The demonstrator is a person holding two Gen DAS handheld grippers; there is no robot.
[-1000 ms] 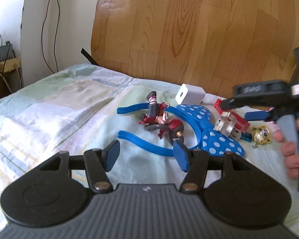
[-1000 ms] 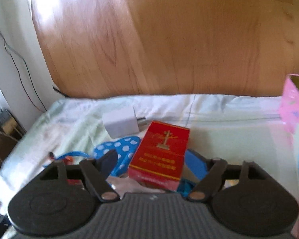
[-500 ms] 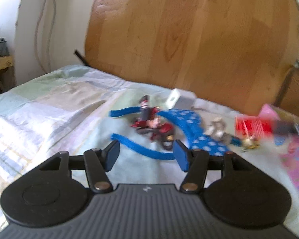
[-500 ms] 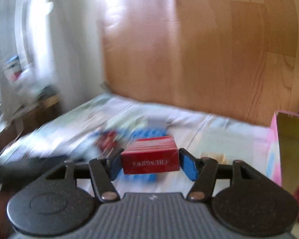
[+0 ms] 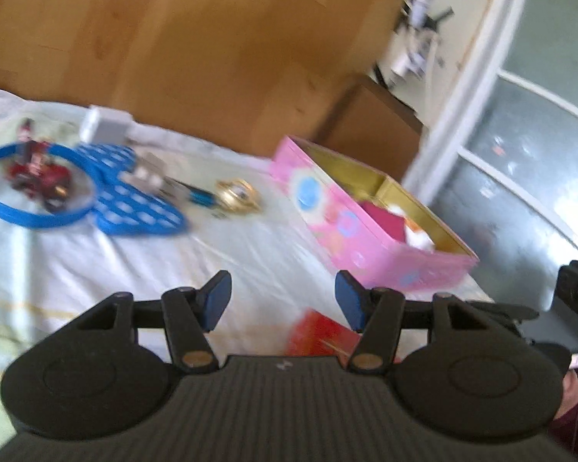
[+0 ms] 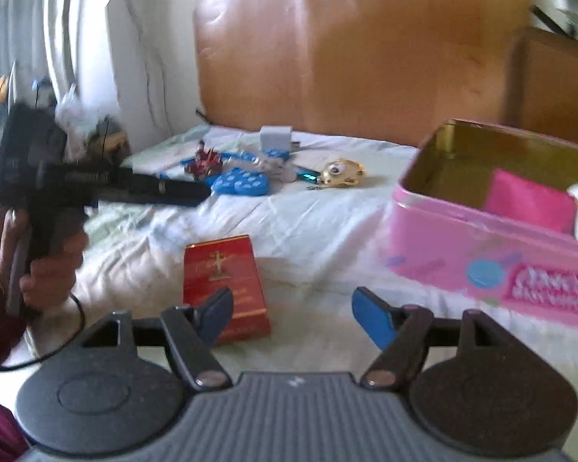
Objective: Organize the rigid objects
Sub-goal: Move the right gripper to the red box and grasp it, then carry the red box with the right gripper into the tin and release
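The red cigarette box [image 6: 223, 281] lies flat on the bed sheet. My right gripper [image 6: 293, 308] hangs just behind it, its jaws opening; only the left fingertip overlaps the box, and no pad presses on it. In the left wrist view the red box [image 5: 320, 335] shows low between the fingers of my left gripper [image 5: 283, 296], which is open and empty. The pink tin [image 5: 350, 227] [image 6: 481, 254] stands open at the right, with a pink item and a white-orange item inside.
At the far side lie a blue polka-dot headband [image 5: 135, 208] [image 6: 242, 183], a red figurine [image 5: 38, 177], a white charger [image 5: 104, 127] and a gold charm [image 5: 237, 196] [image 6: 341, 173]. A hand [image 6: 46, 265] holds the left tool. A wooden headboard [image 6: 346, 57] stands behind.
The right gripper carried the red box across to the spot beside the pink tin and let it go onto the sheet. The left view swung right, toward the tin.
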